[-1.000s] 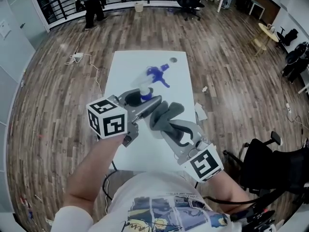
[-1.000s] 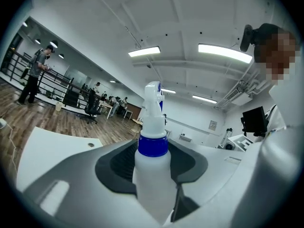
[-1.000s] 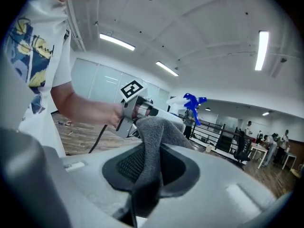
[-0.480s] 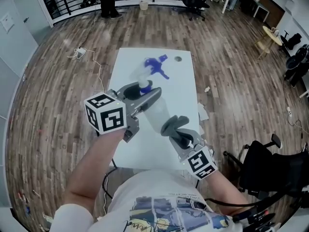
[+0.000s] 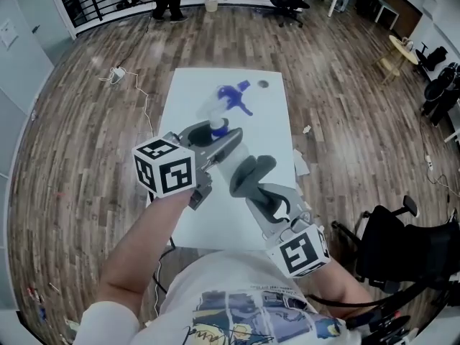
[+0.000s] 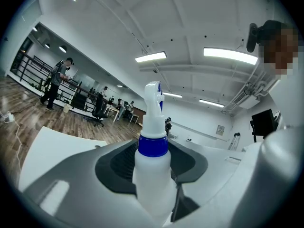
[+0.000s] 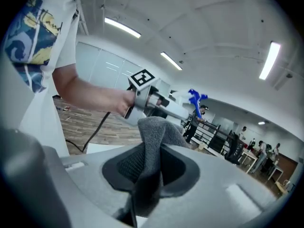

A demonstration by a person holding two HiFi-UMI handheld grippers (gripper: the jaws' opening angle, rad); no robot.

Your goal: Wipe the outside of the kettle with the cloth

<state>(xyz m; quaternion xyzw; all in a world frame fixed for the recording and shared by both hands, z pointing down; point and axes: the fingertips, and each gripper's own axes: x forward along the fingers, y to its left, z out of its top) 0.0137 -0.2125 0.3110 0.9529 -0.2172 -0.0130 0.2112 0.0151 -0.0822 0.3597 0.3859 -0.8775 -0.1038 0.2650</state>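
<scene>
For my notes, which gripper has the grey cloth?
The right gripper, clamped on the grey cloth; the left gripper grips a white spray bottle instead.

No words or numbers can be read. The cube (image 5: 167, 175) on the left gripper (image 5: 213, 136) and the one on the right gripper (image 5: 251, 177) show only black-and-white squares. The shirt (image 5: 244, 315) print at 6 o'clock is too blurry.

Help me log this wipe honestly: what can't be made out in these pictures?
Base of the spray bottle: lost at the lower edge in the left gripper view, behind the left claw in the head view.
Whether the cloth touches the bottle: head view, the cloth itself covers that spot.
What the small round thing at the far end of the table is: head view, too small.
</scene>
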